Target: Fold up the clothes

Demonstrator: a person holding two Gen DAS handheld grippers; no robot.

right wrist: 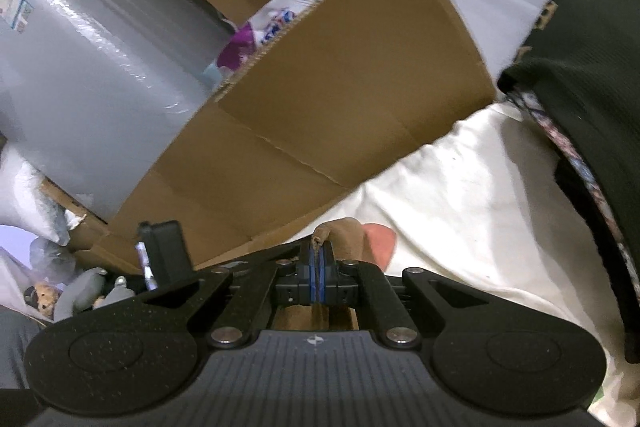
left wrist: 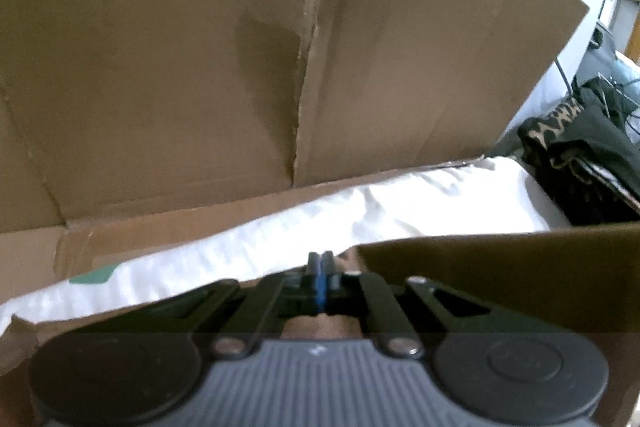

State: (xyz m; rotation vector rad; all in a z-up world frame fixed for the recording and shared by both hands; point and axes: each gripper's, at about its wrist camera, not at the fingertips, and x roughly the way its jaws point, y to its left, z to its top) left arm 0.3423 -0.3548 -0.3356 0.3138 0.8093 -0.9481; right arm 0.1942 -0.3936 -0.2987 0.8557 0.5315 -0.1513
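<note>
Item: tan garment (right wrist: 340,233), at the near edge of the white-sheeted bed (right wrist: 460,195), beside the open cardboard box (right wrist: 320,99); right tool (right wrist: 316,259) clamped on a thin fold of its edge; left tool (left wrist: 319,267) fully closed, any cloth in it not discernible. Risks, judged: so slight a pinch may slip when lifted; the box flap (left wrist: 500,279) close by may snag the cloth.
</note>
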